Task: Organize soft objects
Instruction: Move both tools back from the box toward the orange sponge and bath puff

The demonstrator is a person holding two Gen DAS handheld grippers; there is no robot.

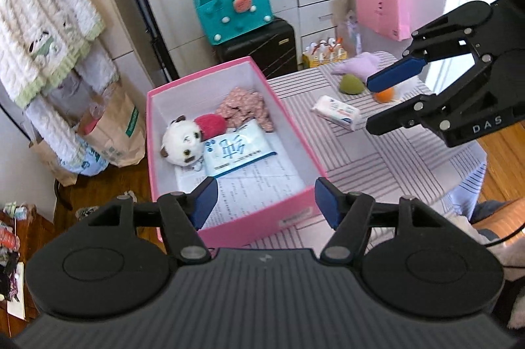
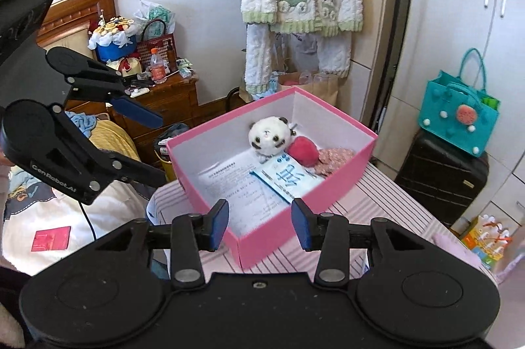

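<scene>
A pink box stands on the striped table. Inside it lie a panda plush, a red ball, a floral cloth and a blue-white tissue pack. Further along the table are a white tissue pack, a green soft lump, an orange ball and a lilac cloth. My left gripper hovers open over the box's near end. My right gripper is open too. Both are empty.
The striped table ends to the right of the box. A teal bag sits on a black suitcase behind it. A pink bag hangs on the wall. Fleece clothes and paper bags are at the left.
</scene>
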